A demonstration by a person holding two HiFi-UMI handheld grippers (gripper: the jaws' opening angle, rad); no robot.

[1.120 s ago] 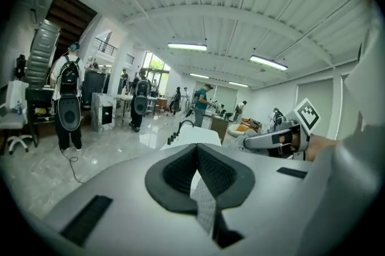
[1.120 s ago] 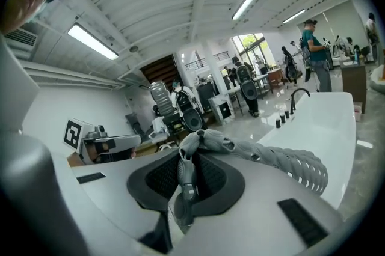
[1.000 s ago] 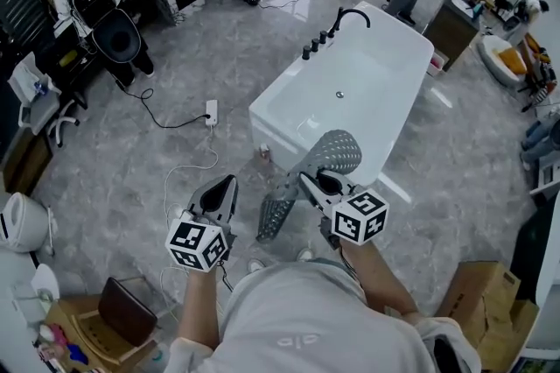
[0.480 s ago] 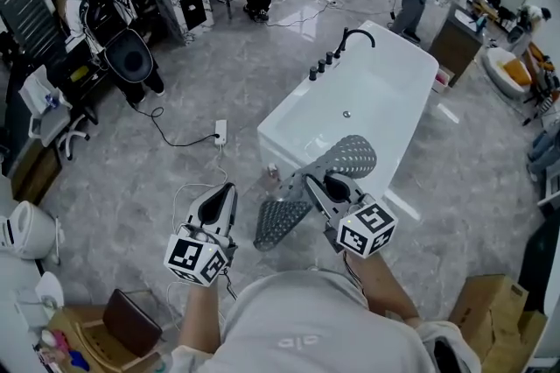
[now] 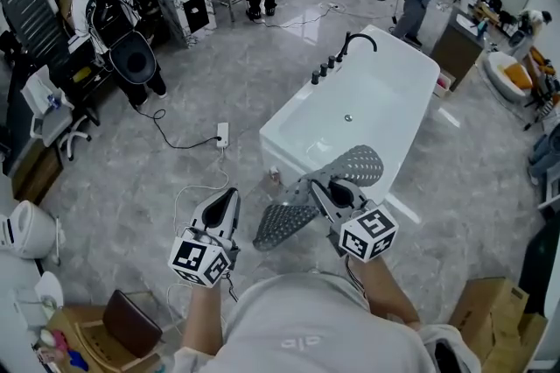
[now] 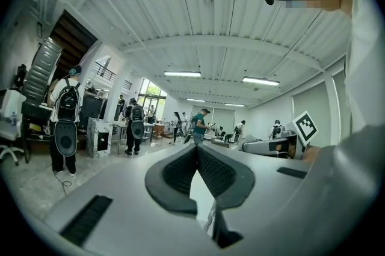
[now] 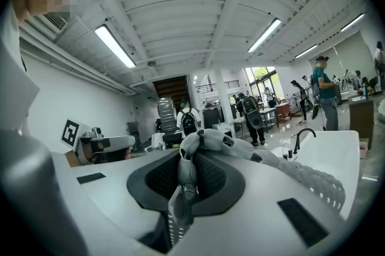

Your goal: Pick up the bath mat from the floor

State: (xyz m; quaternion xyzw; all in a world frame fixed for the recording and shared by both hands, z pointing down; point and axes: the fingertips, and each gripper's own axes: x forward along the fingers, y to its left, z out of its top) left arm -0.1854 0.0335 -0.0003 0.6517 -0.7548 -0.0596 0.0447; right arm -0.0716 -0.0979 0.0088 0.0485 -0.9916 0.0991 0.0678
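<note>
**Right gripper (image 5: 320,186).** The jaws are clamped on 1 bunched fold of the grey bath mat (image 5: 282,222). The right gripper view shows this fold (image 7: 183,155) squeezed between the 2 dark pads. The rest of the mat trails off to the right.

**Bath mat position.** The mat hangs clear of the floor (image 5: 219,73), in front of the person and near the closest end of the white bathtub (image 5: 289,144). 1 lobe arches up past the gripper toward the tub. The other lobe droops down and to the left, between the 2 grippers.

**Reason for grip.** A gathered fold probably gives the pads a thicker, firmer bite than a flat sheet lying on stone.

**Left gripper (image 5: 229,196).** The jaws are together with nothing between them. This gripper is held level, beside the drooping lobe and apart from it. It probably stands by to support that end.

**Status.** The lift appears essentially complete.

**Caution.** The soft, perforated mat rests on 1 pinch only and may slip.
</note>
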